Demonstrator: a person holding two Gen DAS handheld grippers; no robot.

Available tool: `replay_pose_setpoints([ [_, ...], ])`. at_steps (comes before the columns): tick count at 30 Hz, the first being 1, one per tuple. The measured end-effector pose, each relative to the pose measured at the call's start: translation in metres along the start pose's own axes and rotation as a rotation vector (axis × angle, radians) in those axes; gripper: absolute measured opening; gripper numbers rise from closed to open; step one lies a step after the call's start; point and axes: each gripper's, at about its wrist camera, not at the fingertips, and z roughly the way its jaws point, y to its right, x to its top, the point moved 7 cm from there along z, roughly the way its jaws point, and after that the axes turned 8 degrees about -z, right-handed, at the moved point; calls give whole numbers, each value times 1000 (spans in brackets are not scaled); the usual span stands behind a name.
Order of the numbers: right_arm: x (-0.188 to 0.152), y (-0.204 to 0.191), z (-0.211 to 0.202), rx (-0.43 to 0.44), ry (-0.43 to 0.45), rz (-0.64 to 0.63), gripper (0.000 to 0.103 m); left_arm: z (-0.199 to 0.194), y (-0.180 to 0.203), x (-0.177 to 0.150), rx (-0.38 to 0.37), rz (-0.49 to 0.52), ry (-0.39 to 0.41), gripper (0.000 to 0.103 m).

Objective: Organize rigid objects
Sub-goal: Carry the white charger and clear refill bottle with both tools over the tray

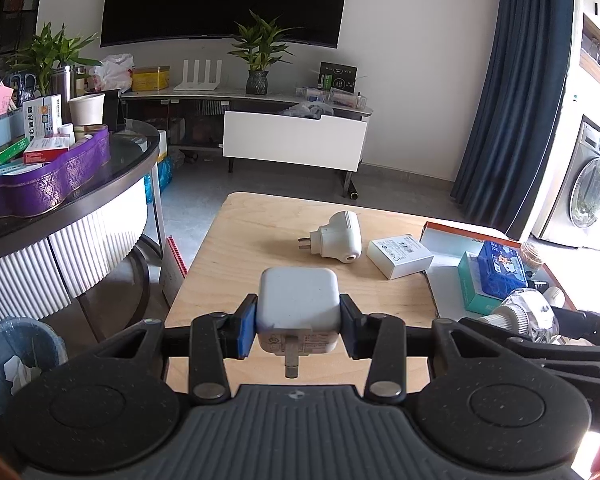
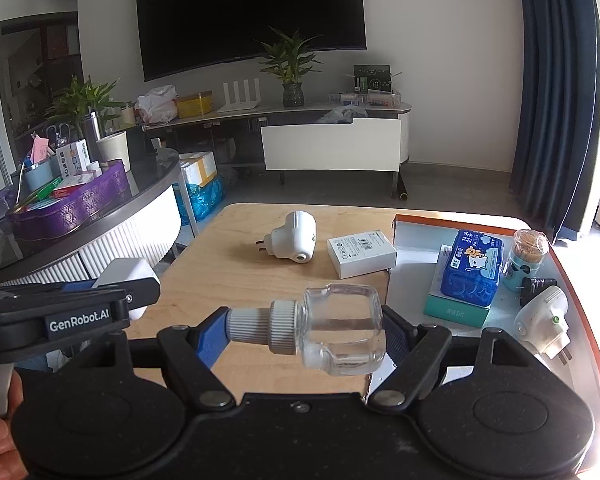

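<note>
My left gripper (image 1: pixel 298 322) is shut on a white square plug adapter (image 1: pixel 298 306), its prong pointing back at the camera, held above the wooden table (image 1: pixel 236 248). My right gripper (image 2: pixel 308 332) is shut on a clear glass bottle (image 2: pixel 340 328) with a ribbed grey-white cap, lying sideways between the pads. The bottle also shows in the left wrist view (image 1: pixel 528 316). The left gripper with its adapter shows at the left of the right wrist view (image 2: pixel 128 276). A white plug-in device (image 1: pixel 338 238) and a small white box (image 1: pixel 400 256) lie on the table ahead.
An orange-rimmed tray (image 2: pixel 404 276) on the right holds a blue packet (image 2: pixel 474 266) on a teal box, a toothpick jar (image 2: pixel 526 254), a black plug and a white plug-in device (image 2: pixel 544 322). A round counter with a purple basket (image 1: pixel 48 184) stands left. A bin (image 1: pixel 16 360) is below.
</note>
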Motion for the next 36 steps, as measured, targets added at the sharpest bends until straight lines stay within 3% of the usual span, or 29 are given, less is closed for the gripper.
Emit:
replay_pose_setpoints([
  [36,-7,35,-54,-46,74,45,92,-27,47,-16,-76,38,2,42],
])
